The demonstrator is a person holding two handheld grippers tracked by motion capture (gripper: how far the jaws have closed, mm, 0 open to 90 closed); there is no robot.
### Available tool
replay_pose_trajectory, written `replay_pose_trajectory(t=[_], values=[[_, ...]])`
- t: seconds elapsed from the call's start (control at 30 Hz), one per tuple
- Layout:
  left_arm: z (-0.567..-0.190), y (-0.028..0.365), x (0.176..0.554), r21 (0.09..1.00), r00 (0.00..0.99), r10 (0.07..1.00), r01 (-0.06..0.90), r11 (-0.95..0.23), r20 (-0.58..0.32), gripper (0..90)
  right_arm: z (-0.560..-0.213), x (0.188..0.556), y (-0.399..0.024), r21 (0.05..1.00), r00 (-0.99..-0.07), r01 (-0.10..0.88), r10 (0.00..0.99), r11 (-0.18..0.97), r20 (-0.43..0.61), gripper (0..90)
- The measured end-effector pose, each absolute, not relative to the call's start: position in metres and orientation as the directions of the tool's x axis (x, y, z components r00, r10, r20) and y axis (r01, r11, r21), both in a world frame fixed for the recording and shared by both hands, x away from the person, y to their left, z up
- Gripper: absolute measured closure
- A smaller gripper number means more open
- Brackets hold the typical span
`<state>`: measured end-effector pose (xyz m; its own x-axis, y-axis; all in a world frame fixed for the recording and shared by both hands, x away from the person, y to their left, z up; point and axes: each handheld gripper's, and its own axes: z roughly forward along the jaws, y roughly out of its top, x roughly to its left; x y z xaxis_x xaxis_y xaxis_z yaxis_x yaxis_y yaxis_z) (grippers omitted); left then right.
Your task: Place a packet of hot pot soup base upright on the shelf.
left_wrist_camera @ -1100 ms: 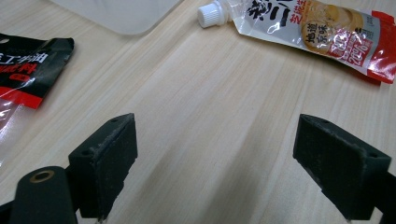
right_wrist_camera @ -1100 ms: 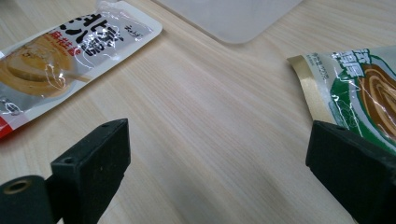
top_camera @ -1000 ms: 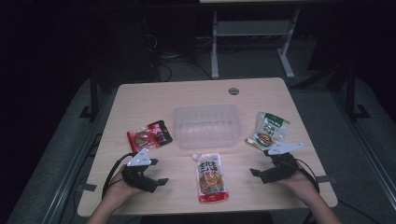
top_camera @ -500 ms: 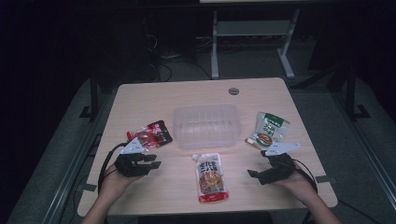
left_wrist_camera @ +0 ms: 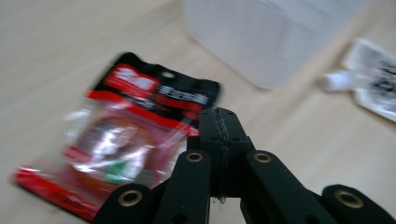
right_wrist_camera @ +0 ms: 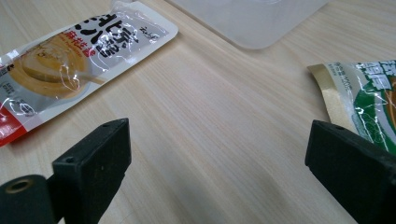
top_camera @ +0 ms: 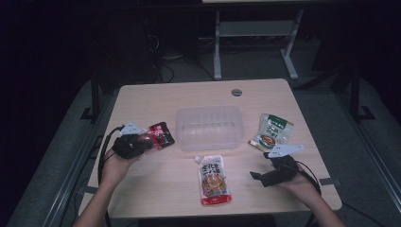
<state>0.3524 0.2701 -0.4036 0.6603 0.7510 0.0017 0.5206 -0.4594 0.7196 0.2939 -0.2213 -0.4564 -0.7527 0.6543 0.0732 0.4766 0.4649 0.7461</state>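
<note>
- The left hand-held gripper [top_camera: 142, 143] has travelled from the near edge of the tabletop [top_camera: 156, 99] up to the red snack packet [top_camera: 161, 135].
- Its jaws, wide apart a second ago, have just been closing and now meet on the packet's near edge, as the left gripper view shows [left_wrist_camera: 219, 135].
- The person's left hand [top_camera: 116, 158] and forearm have swung forward with it, away from the near edge of the tabletop.
- The red snack packet looks slightly shifted.
</note>
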Motion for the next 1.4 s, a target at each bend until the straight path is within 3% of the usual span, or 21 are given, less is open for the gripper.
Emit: replay_pose_trajectory(t=[0.57, 0.97, 1.4], values=[[-0.417, 0.286, 0.416, 0.68, 0.528, 0.843, 0.58, -0.448, 0.106, 89.7, -0.457, 0.294, -0.221, 0.745, -0.761, 0.472, 0.645, 0.471, 0.074, 6.5], [-0.443, 0.302, 0.429, 0.646, 0.491, 0.868, 0.642, -0.413, 0.067, 89.7, -0.458, 0.294, -0.22, 0.743, -0.764, 0.473, 0.64, 0.473, 0.078, 6.5], [-0.444, 0.305, 0.421, 0.64, 0.534, 0.845, 0.651, -0.409, -0.003, 89.7, -0.458, 0.294, -0.221, 0.743, -0.765, 0.473, 0.638, 0.473, 0.081, 6.6]])
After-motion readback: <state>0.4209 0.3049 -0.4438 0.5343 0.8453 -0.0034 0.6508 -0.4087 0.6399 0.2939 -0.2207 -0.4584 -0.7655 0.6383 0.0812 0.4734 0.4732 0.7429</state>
